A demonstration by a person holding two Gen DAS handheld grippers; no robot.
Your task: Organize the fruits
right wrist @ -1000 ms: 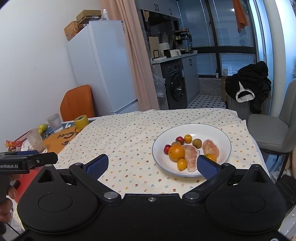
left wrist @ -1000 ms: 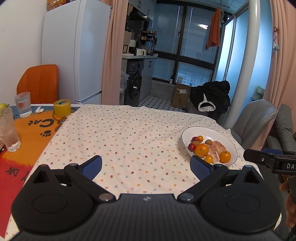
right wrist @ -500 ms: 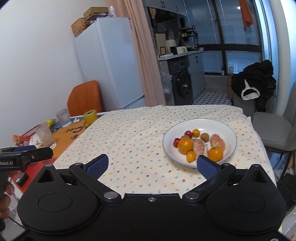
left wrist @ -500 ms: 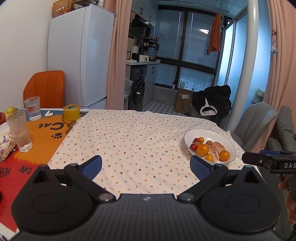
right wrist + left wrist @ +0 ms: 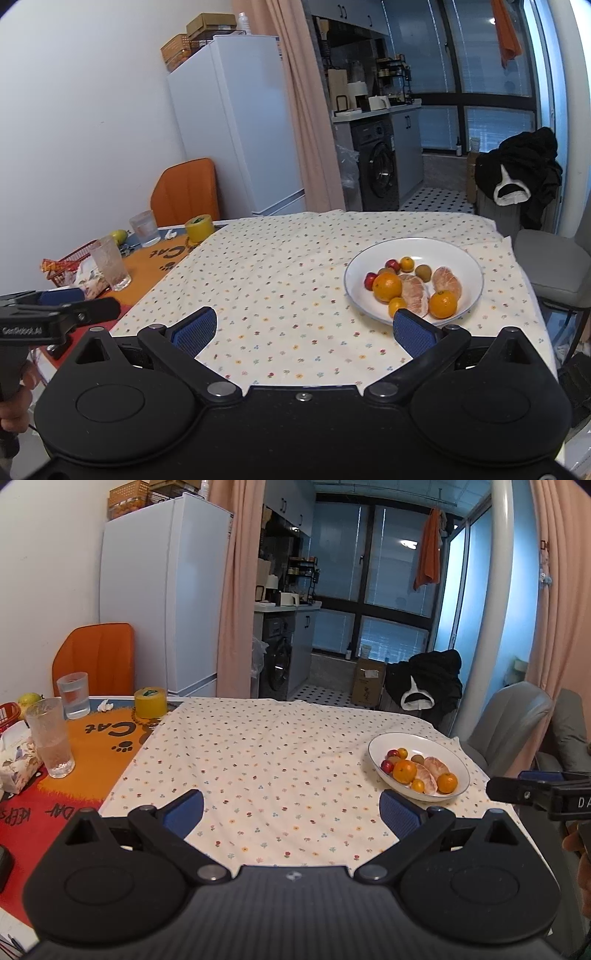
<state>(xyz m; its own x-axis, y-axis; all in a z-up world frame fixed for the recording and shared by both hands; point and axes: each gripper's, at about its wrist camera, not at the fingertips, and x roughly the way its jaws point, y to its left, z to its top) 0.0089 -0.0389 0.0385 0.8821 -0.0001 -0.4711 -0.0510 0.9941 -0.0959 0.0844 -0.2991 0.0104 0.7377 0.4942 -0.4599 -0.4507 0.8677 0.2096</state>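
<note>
Each tool fills the lower part of its own view with a broad black body: two round, disc-like housings at lower left and lower right, joined by a ribbed central plate. From silver pivot screws beside that plate, black link arms angle outward and upward to blue, finely textured pads. The left tool (image 5: 291, 814) carries a small pale emblem at the plate's top centre; the right tool (image 5: 303, 330) has a silver screw there instead. At the left edge of the right view, the other tool's black handle bears white lettering, gripped by a hand (image 5: 14, 406).
</note>
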